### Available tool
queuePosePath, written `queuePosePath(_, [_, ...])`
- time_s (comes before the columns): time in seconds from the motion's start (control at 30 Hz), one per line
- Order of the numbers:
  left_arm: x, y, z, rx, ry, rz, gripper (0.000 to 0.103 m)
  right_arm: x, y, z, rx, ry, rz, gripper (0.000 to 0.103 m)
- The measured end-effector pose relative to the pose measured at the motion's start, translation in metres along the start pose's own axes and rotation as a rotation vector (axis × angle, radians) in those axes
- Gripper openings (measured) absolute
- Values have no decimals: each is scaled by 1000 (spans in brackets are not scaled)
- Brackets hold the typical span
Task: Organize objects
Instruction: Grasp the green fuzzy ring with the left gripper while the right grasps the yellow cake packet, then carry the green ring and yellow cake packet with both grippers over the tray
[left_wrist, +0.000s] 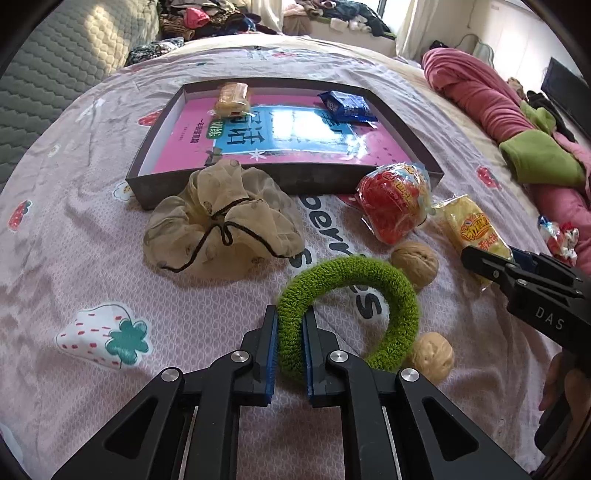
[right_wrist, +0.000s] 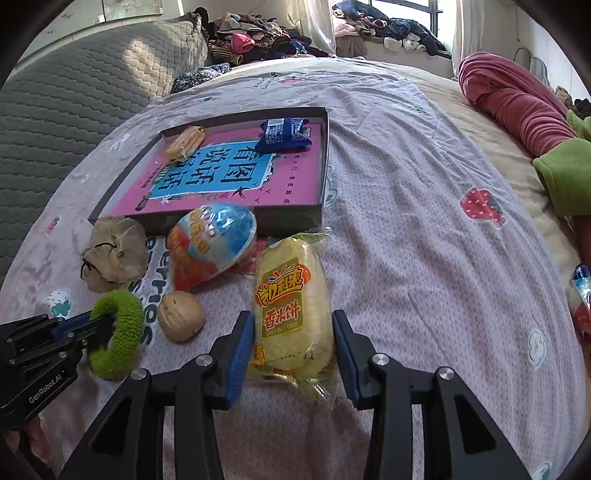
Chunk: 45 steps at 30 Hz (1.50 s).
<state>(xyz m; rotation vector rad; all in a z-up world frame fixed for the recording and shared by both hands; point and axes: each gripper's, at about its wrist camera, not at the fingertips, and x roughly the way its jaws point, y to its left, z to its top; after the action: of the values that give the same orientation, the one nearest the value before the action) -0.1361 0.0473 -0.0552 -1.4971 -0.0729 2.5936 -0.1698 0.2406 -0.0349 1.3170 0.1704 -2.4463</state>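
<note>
Left gripper (left_wrist: 289, 328) pinches near rim of green hair band (left_wrist: 349, 314), on the bedsheet (left_wrist: 92, 266). Right gripper (right_wrist: 293, 332) wide, straddling rice-cake pack (right_wrist: 291, 310); long axis runs along the fingers, toward the box (right_wrist: 325, 162). Contact unclear; pack's near end hidden between fingers.

A candy wrapper (right_wrist: 581, 295) (red, blue) — cut off by the frame edge.

Bright window daylight, glare on the book (left_wrist: 280, 136), fisheye-curved dark edges
</note>
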Motion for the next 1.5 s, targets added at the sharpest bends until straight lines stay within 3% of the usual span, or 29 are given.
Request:
queuePosePath(0.57, [-47,7,3,-19,-78,6,11,-49,11,1,-17,-75,33,43])
queuePosePath(1.07, [-101,21,26,-25,-165,25,12,-90,43,33,-62,-145,52,43])
queuePosePath(1.5, [-124,23,55,-21,-226,41,12,-107,56,67,-89,-197,51,43])
